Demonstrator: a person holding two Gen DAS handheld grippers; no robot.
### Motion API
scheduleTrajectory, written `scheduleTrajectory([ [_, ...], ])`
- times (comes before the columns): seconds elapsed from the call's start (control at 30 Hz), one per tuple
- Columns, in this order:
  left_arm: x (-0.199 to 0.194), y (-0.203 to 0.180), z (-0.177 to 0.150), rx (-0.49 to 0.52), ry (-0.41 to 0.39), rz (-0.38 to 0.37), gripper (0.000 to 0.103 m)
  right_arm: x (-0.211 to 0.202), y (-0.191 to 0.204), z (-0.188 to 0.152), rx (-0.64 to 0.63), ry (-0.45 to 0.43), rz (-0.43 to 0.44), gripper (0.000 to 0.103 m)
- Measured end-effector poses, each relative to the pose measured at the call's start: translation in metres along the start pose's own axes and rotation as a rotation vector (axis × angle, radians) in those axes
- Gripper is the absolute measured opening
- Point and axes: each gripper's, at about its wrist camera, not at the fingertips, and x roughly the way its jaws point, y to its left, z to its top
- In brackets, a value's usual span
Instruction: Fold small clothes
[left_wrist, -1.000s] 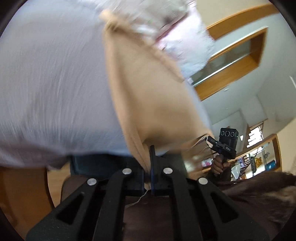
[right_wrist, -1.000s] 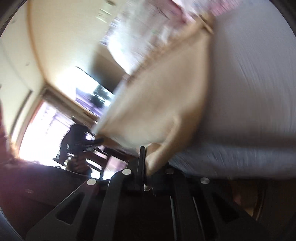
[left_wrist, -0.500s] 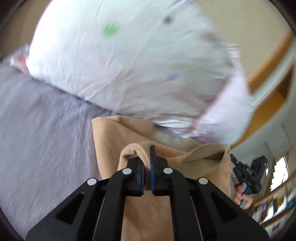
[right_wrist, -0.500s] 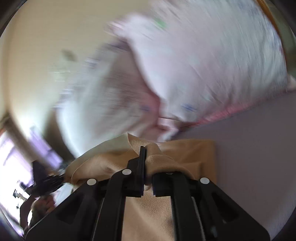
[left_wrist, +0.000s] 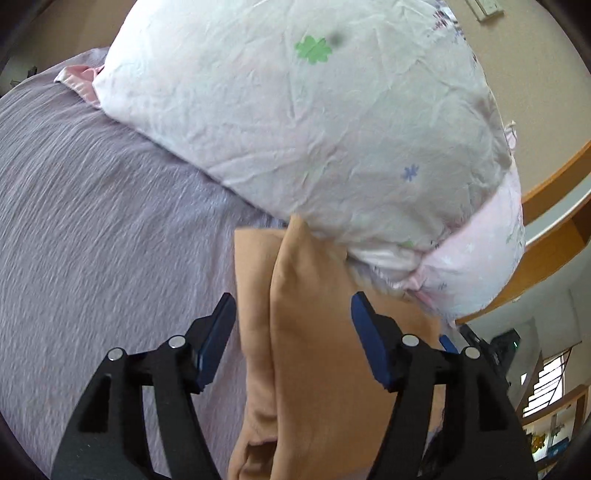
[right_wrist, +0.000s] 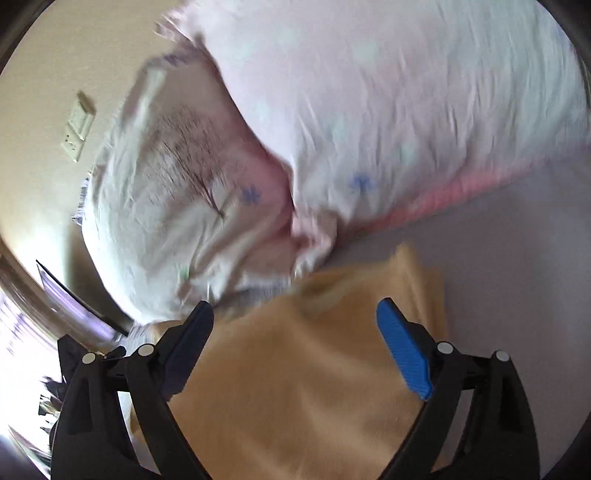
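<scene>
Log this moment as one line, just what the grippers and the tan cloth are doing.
left hand-held gripper: open | right hand-held gripper: open | tan cloth: folded, on purple sheet, far edge against pillow

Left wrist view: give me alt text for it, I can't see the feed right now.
The left claw is open above a tan garment lying folded on a purple-grey bedsheet, its blue pads on either side of the cloth. A white pillow with small flower prints lies just beyond, over the garment's far edge.
</scene>
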Motion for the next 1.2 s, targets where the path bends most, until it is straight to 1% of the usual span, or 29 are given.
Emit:
scheduleTrajectory([
  [0.03,-0.002,0.000,-0.007,0.011,0.023,0.005,0.066,0.012,-0.002,-0.001,-0.004,0.046,-0.063,0.087],
  [0.1,-0.001,-0.001,-0.013,0.018,0.062,0.036,0.067,0.003,0.003,-0.006,-0.033,0.000,-0.091,0.086],
  [0.13,0.001,-0.001,-0.019,0.022,0.084,0.041,0.067,-0.003,0.004,-0.008,-0.025,-0.007,-0.075,0.086],
  [0.17,0.005,-0.001,-0.023,0.024,0.101,0.048,0.068,-0.011,0.006,-0.011,-0.018,-0.021,-0.033,0.087],
  [0.2,0.008,-0.002,-0.027,0.028,0.119,0.059,0.067,-0.023,0.006,-0.016,-0.013,-0.055,0.036,0.087],
  [0.23,0.013,-0.002,-0.033,0.033,0.139,0.068,0.067,-0.027,0.006,-0.018,-0.011,-0.073,0.061,0.087],
  [0.3,0.014,-0.009,-0.036,0.063,0.127,0.078,0.067,-0.038,-0.001,-0.024,-0.003,-0.119,0.111,0.089],
  [0.33,0.019,-0.013,-0.039,0.062,0.141,0.068,0.062,-0.040,-0.006,-0.028,0.005,-0.134,0.130,0.089],
  [0.37,0.022,-0.015,-0.042,0.052,0.145,0.065,0.048,-0.042,-0.015,-0.032,0.032,-0.148,0.158,0.089],
  [0.4,0.025,-0.016,-0.046,0.036,0.158,0.069,0.042,-0.044,-0.022,-0.032,0.061,-0.149,0.177,0.089],
  [0.43,0.027,-0.017,-0.048,0.025,0.154,0.084,0.032,-0.043,-0.028,-0.033,0.092,-0.144,0.198,0.089],
  [0.47,0.029,-0.018,-0.050,0.022,0.156,0.083,0.023,-0.044,-0.036,-0.033,0.131,-0.139,0.233,0.089],
  [0.53,0.027,-0.022,-0.048,0.006,0.140,0.079,0.019,-0.050,-0.040,-0.030,0.153,-0.163,0.270,0.089],
  [0.6,0.019,-0.039,-0.042,0.020,0.112,0.052,0.018,-0.056,-0.043,-0.028,0.156,-0.200,0.288,0.089],
  [0.67,0.012,-0.068,-0.038,0.072,0.082,0.027,0.017,-0.065,-0.047,-0.028,0.173,-0.216,0.311,0.089],
  [0.7,0.011,-0.096,-0.036,0.125,0.067,0.002,0.017,-0.067,-0.049,-0.027,0.189,-0.220,0.328,0.089],
  [0.73,0.011,-0.118,-0.036,0.168,0.062,-0.018,0.017,-0.069,-0.051,-0.026,0.196,-0.222,0.335,0.089],
  [0.8,0.021,-0.166,-0.041,0.263,0.066,-0.066,0.017,-0.076,-0.053,-0.024,0.198,-0.240,0.333,0.089],
  [0.83,0.032,-0.197,-0.049,0.320,0.087,-0.113,0.017,-0.079,-0.055,-0.024,0.199,-0.252,0.327,0.089],
  [0.9,0.058,-0.240,-0.066,0.393,0.141,-0.185,0.017,-0.085,-0.061,-0.022,0.199,-0.273,0.301,0.089],
  [0.93,0.076,-0.261,-0.079,0.427,0.179,-0.224,0.017,-0.088,-0.064,-0.022,0.199,-0.284,0.279,0.089],
  [0.97,0.104,-0.286,-0.098,0.465,0.242,-0.270,0.018,-0.091,-0.067,-0.020,0.195,-0.292,0.243,0.089],
  [1.0,0.116,-0.295,-0.106,0.484,0.276,-0.290,0.020,-0.093,-0.070,-0.019,0.190,-0.295,0.212,0.089],
  [1.03,0.136,-0.309,-0.121,0.510,0.341,-0.321,0.021,-0.094,-0.074,-0.018,0.184,-0.300,0.182,0.089],
  [1.07,0.146,-0.314,-0.129,0.512,0.378,-0.344,0.023,-0.095,-0.076,-0.017,0.183,-0.301,0.163,0.089],
  [1.1,0.150,-0.313,-0.135,0.491,0.411,-0.388,0.023,-0.095,-0.079,-0.017,0.184,-0.298,0.137,0.089],
  [1.13,0.148,-0.309,-0.135,0.475,0.413,-0.411,0.026,-0.094,-0.082,-0.016,0.186,-0.289,0.125,0.089],
  [1.17,0.142,-0.303,-0.133,0.471,0.395,-0.412,0.033,-0.093,-0.083,-0.016,0.189,-0.275,0.129,0.089],
  [1.2,0.135,-0.295,-0.129,0.468,0.369,-0.397,0.037,-0.091,-0.083,-0.016,0.192,-0.250,0.142,0.089],
])
